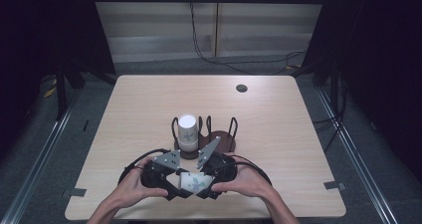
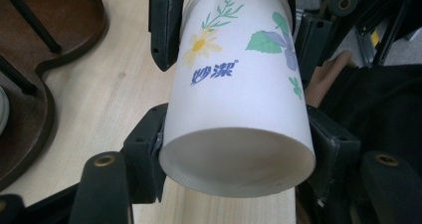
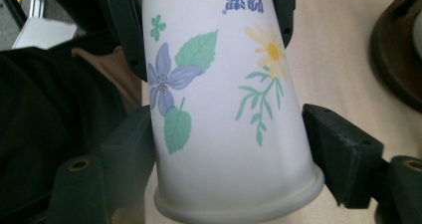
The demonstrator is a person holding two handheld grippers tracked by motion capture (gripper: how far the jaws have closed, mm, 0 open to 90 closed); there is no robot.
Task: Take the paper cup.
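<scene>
Cup (image 2: 238, 89) sits sideways between both grippers, just in front of the rack (image 1: 219, 139). Left gripper (image 2: 234, 149) clamps its base end; right gripper (image 3: 234, 149) has let go, jaws clear of the rim end. Looks like a handover to left.

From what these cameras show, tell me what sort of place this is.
Probably a lab or recording station, not a home: a bare wooden table ringed by black curtains, cables trailing across the floor, and hand-held grippers passing a flowered paper cup near a cup rack.
</scene>
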